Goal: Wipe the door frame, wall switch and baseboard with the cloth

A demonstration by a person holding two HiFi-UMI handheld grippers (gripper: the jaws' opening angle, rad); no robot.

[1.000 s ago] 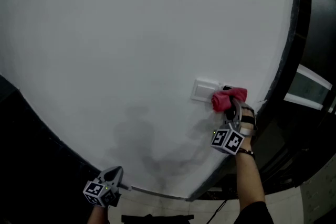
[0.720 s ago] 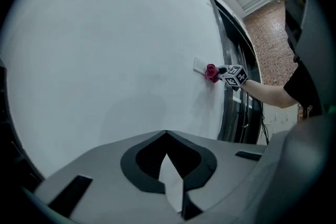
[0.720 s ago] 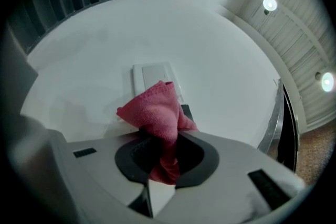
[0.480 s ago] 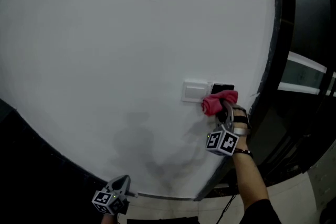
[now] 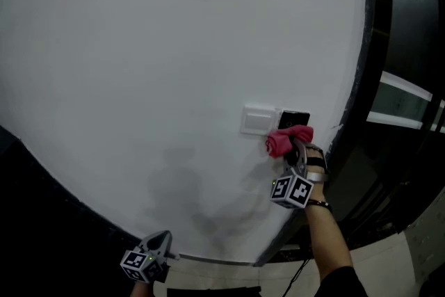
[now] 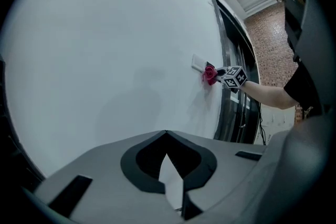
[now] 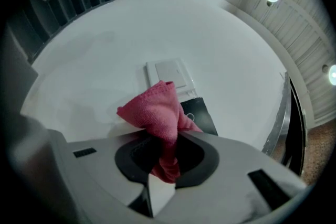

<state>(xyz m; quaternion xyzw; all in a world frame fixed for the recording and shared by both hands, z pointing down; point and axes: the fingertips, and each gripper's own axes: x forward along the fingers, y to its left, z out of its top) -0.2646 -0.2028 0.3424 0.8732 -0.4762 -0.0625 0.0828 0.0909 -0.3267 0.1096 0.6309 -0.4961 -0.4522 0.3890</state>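
Note:
My right gripper [image 5: 292, 151] is shut on a bunched red cloth [image 5: 284, 140] and holds it against the white wall, just below a white wall switch [image 5: 259, 119] and a small black panel [image 5: 295, 119]. In the right gripper view the red cloth [image 7: 160, 115] rises from the jaws and covers the lower edge of the white switch [image 7: 169, 74] and part of the black panel [image 7: 198, 112]. The dark door frame [image 5: 365, 66] runs down the wall's right side. My left gripper [image 5: 158, 244] hangs low at the bottom left, shut and empty, away from the wall.
The white wall [image 5: 174, 45] fills most of the head view. A dark baseboard strip [image 5: 215, 259] runs along its bottom edge. Right of the frame are dark glass panels [image 5: 410, 101]. In the left gripper view a person's arm [image 6: 268, 94] reaches to the switch.
The right gripper and cloth have slid a little left and down beneath the switch and panel. The left gripper has barely moved in the last half second.

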